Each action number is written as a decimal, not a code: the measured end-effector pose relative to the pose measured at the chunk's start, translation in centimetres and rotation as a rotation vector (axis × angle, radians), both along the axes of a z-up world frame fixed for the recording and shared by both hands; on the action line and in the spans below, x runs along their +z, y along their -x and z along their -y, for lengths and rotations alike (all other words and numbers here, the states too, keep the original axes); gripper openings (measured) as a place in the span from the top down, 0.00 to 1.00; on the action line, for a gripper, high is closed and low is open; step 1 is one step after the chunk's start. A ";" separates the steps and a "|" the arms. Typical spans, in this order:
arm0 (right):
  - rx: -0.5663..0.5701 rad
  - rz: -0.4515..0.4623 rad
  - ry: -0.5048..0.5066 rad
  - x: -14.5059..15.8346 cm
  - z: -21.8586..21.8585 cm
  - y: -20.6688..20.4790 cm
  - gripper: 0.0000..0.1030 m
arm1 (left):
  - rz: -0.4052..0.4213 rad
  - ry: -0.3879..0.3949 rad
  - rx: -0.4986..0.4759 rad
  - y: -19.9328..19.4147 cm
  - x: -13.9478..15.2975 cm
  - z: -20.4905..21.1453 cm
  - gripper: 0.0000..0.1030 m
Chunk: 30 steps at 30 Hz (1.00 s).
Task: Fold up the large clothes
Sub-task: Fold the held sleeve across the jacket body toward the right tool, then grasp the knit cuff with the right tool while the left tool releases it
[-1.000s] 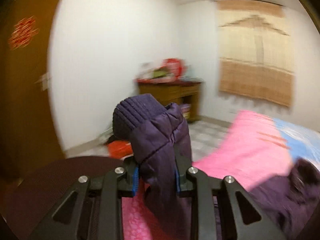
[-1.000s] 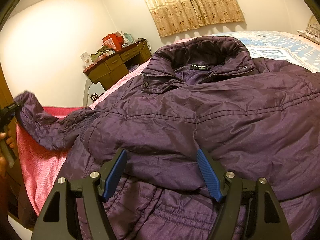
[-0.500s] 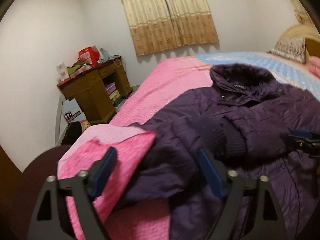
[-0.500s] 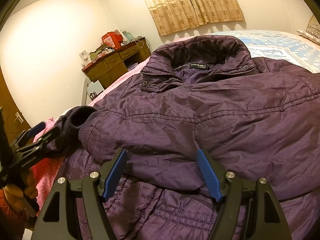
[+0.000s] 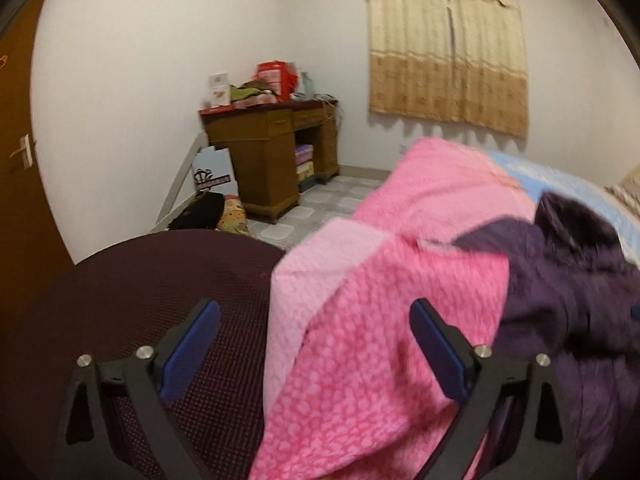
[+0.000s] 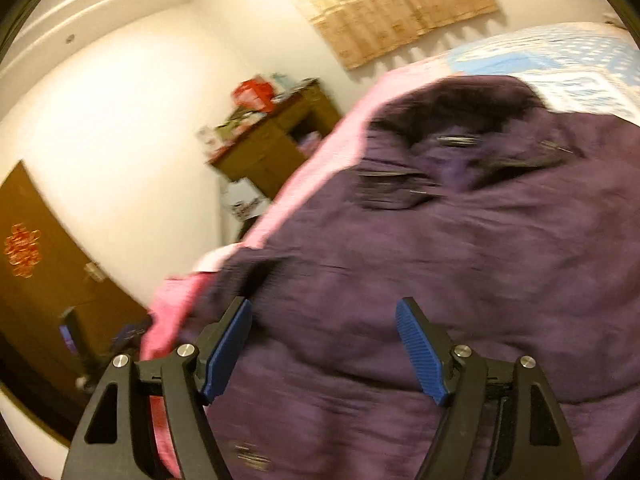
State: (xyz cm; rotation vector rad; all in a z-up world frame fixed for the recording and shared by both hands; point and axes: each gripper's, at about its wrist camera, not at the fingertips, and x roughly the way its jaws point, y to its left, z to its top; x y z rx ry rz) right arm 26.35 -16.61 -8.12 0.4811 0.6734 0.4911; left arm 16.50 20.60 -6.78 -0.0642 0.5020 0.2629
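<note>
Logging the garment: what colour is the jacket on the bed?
Dark purple jacket; the right wrist view shows it best.

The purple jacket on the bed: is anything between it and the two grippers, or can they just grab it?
Nothing visible blocks either one. The right gripper hangs open straight over the purple jacket. The left gripper, open and empty, faces the pink blanket at the bed's edge; the jacket lies off to its right, with only bare blanket between.

Sheeny quilted jacket (cloth)
</note>
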 end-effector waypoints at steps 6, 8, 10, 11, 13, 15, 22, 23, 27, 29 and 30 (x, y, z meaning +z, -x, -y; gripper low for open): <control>0.138 -0.084 -0.044 0.9 -6.4 -3.6 0.27 | 0.069 -0.043 0.030 -2.0 2.0 1.3 0.06; 0.168 -0.106 -0.010 0.2 -8.9 -5.1 0.27 | 0.070 -0.063 -0.001 -3.2 1.8 1.5 0.11; 0.177 -0.150 0.001 -1.0 -10.6 -6.7 0.27 | -0.012 -0.081 -0.023 -5.0 0.1 1.5 0.24; 0.185 -0.160 0.004 -1.4 -11.4 -7.3 0.27 | -0.067 -0.062 -0.028 -6.0 -1.0 1.3 0.36; 0.203 -0.168 0.058 -2.2 -13.1 -8.3 0.27 | -0.192 0.016 -0.027 -7.5 -3.2 0.3 0.48; 0.216 -0.154 0.136 -2.8 -14.4 -8.8 0.35 | -0.220 0.142 -0.033 -7.9 -3.7 -1.3 0.52; 0.239 -0.059 0.287 -1.9 -17.0 -7.7 0.75 | -0.010 0.287 0.366 -2.2 -0.2 -10.4 0.52; 0.232 -0.035 0.298 -1.5 -17.3 -7.3 0.76 | 0.012 0.333 0.458 -0.6 -0.2 -12.5 0.49; 0.239 0.096 0.341 1.2 -18.2 -5.4 0.77 | 0.032 0.382 0.737 5.0 -1.1 -17.6 0.49; 0.249 0.142 0.341 2.9 -18.7 -4.8 0.79 | 0.017 0.319 0.786 6.4 -0.7 -17.8 0.49; 0.256 0.160 0.337 3.8 -18.7 -4.6 0.79 | 0.021 0.291 0.778 6.7 -0.3 -17.3 0.49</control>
